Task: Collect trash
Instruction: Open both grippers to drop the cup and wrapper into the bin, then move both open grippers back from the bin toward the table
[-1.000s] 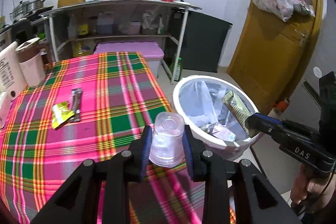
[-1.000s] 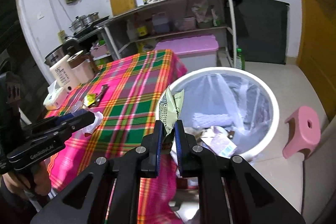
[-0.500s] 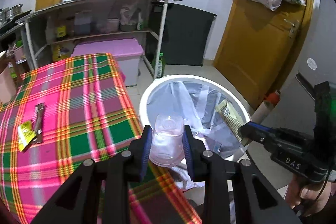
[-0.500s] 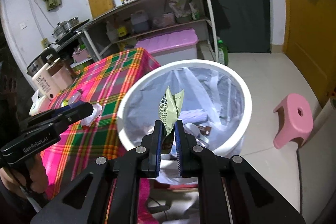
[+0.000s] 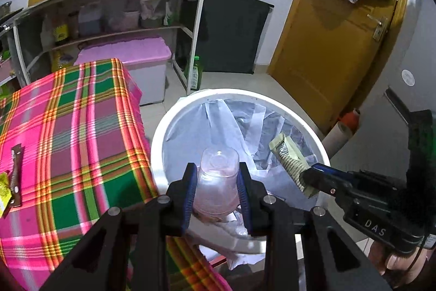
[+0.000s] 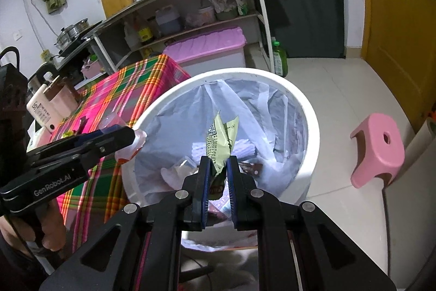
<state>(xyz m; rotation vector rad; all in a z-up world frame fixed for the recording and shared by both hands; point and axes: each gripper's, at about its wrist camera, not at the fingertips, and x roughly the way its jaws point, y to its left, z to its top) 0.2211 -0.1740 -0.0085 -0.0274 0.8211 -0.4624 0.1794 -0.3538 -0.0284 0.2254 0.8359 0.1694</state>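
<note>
Currently listed: my left claw (image 5: 217, 183) pinching a clear plastic cup (image 5: 218, 176), mouth toward me, held over the near rim of the white trash bin (image 5: 160, 132); my right claw (image 6: 218, 179) pressed on a green snack wrapper (image 6: 222, 139), held upright above the bin's plastic liner (image 6: 245, 102). Inside the bin: crumpled papers and wrappers. On the counter's plaid cloth (image 5: 73, 132), far left: a brown sachet (image 5: 16, 171) touching a yellow packet (image 5: 4, 192). On the floor beside the bin: a pink stool (image 6: 378, 152)
</note>
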